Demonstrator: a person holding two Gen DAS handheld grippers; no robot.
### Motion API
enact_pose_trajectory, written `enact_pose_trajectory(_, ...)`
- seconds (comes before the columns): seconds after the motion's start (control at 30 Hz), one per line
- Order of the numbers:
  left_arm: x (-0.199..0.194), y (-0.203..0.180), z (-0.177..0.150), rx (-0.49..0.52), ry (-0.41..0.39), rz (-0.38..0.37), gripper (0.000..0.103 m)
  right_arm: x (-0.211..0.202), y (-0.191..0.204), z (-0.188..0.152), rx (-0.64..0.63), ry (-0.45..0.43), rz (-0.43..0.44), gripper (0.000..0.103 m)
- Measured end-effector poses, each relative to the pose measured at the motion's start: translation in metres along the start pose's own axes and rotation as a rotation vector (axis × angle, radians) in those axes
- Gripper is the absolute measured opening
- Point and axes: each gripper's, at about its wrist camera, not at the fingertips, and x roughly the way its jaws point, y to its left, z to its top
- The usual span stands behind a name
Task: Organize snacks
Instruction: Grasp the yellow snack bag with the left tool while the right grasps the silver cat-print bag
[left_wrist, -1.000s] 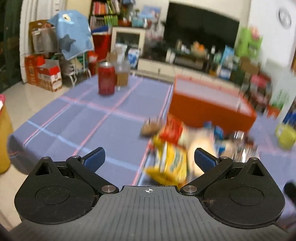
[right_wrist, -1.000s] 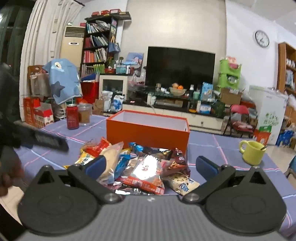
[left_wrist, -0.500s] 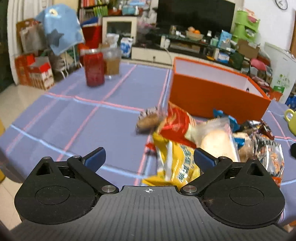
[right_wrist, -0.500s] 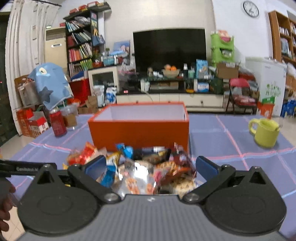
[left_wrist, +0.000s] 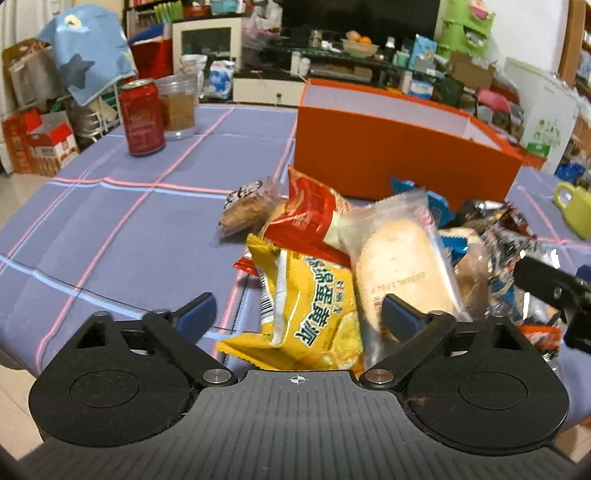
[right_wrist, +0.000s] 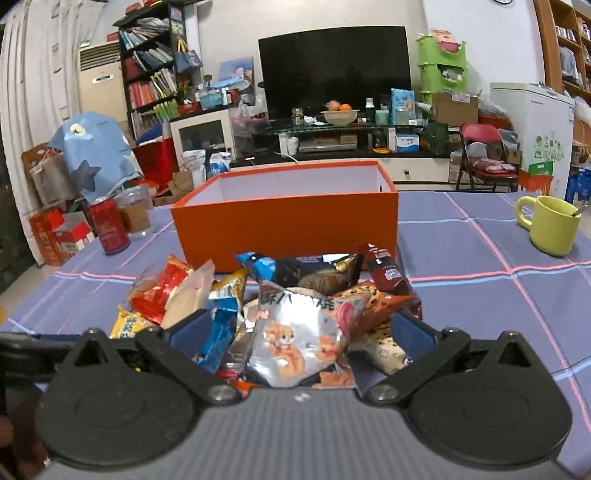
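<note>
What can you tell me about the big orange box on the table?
The orange box is a rectangular, cardboard-looking box with bright orange outer walls and a pale whitish lining. It has no lid on and stands upright on the blue checked tablecloth, just behind the pile of snack packets. Nothing shows above its rim, though its floor is hidden. A few packets lie against its near wall, and neither pair of tongs touches it.

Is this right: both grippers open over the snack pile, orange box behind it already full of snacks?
Not quite. The orange box behind the snack pile shows only bare inner walls in the right wrist view; no snacks visible inside. Left gripper and right gripper are open.
</note>
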Motion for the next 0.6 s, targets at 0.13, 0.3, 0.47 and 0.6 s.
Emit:
enact_pose_trajectory(0.13,0.002,0.001,0.002,-0.017,0.001,-0.015,0.06,0.013,-0.002,-0.002,0.044,0.06,-0.024,0.098)
enact_pose_trajectory(0.3,0.005,-0.001,0.002,-0.004,-0.009,-0.011,0.061,0.028,-0.002,-0.006,0.046,0.122,-0.038,0.067)
enact_pose_trajectory(0.47,0.011,0.006,0.002,-0.035,-0.012,-0.008,0.062,0.029,-0.002,-0.011,0.035,0.12,-0.014,0.067)
enact_pose_trajectory(0.6,0.013,0.008,0.003,-0.038,-0.015,-0.006,0.056,0.029,-0.003,-0.012,0.031,0.122,0.003,0.069)
